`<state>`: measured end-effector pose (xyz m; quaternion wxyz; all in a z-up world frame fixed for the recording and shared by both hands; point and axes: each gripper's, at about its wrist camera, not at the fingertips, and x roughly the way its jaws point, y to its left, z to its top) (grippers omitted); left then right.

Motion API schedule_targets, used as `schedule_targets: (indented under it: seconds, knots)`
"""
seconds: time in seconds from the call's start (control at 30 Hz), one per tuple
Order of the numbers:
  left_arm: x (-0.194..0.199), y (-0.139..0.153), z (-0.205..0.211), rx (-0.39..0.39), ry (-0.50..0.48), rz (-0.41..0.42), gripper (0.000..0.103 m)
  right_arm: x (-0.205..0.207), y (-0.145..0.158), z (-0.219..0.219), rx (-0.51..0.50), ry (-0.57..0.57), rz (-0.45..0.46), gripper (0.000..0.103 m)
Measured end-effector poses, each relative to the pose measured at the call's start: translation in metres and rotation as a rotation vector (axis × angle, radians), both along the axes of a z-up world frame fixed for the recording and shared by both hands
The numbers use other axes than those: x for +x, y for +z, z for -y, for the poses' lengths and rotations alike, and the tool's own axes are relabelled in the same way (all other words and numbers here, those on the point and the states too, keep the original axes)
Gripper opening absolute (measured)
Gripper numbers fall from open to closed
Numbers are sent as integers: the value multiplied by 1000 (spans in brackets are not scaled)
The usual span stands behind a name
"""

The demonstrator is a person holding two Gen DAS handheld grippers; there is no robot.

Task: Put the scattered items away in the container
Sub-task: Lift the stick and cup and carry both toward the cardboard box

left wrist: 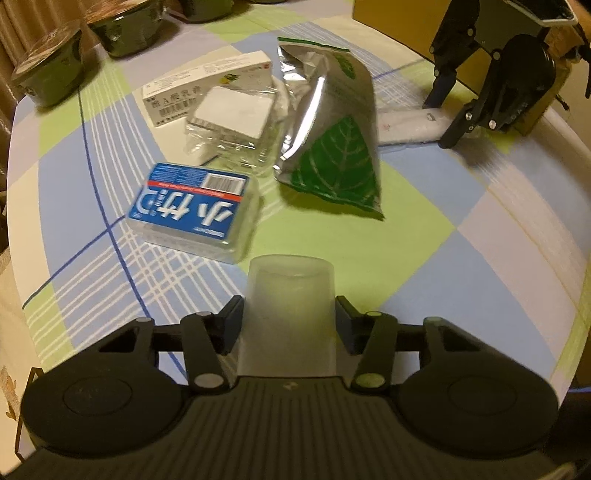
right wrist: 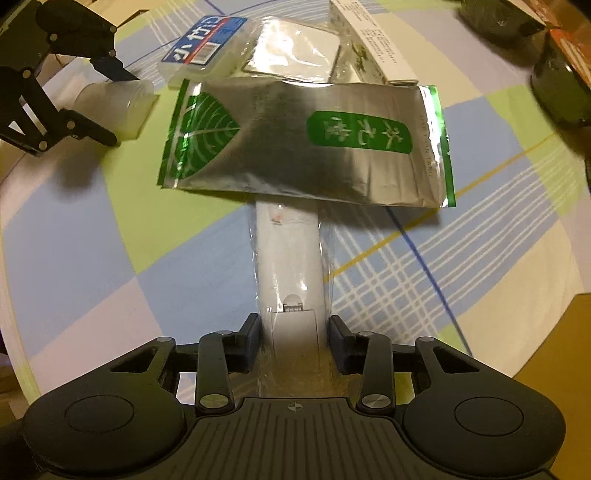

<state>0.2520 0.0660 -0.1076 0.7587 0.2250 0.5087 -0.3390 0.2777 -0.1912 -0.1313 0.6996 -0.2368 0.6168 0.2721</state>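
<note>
Two grippers are loaded at once over the checked tablecloth [left wrist: 424, 229], and that is where the trouble could start. Biggest item in play is the silver leaf-print pouch [right wrist: 303, 144], lying across the far end of the wrapped white remote [right wrist: 290, 258]. The right gripper [right wrist: 291, 341] has its jaws pinching the remote's near end, so if it lifts or pulls back sharply, I judge the pouch gets dragged or flipped onto its neighbours. The plastic sleeve around the remote looks slick too; it could slide inside the wrap. Next down in size, the blue-labelled clear box [left wrist: 192, 214], the white medicine carton [left wrist: 207, 85] and the clear packet with a white card [left wrist: 232, 110] sit crowded beside the pouch, easy to knock. Smallest, the frosted plastic cup [left wrist: 290, 314] is clamped by its sides in the left gripper [left wrist: 290, 325], near the table edge; squeeze too hard and it may buckle or pop out. A brown cardboard box [left wrist: 391, 26], probably the container, stands behind the right gripper, well away from the cup.
</note>
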Motion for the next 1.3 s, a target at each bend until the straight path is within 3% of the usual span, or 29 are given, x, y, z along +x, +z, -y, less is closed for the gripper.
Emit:
schedule_targets:
  seconds: [0.4,0.7,0.9,0.97,1.0,1.3]
  knots:
    - [-56,8,23,-28,-73,-13,47,-92,19,1,76,-49,-36,41]
    - [-86,6,54,-4,-125,14,47,-160,16,-9,117,-81,41,42]
    - [-96,0,64,34,-128,41,48,-163,9,-12,116,-72,67,42]
    - [-97,-1,65,33,-120,41,55,-165,9,-14,100,-62,85,63]
    - [-97,-1,66,34,-118,41,57,-167,9,-14,91,-47,101,85]
    - [-101,-5,69,49,-104,43,59,-174,-6,-15,113,-48,80,86]
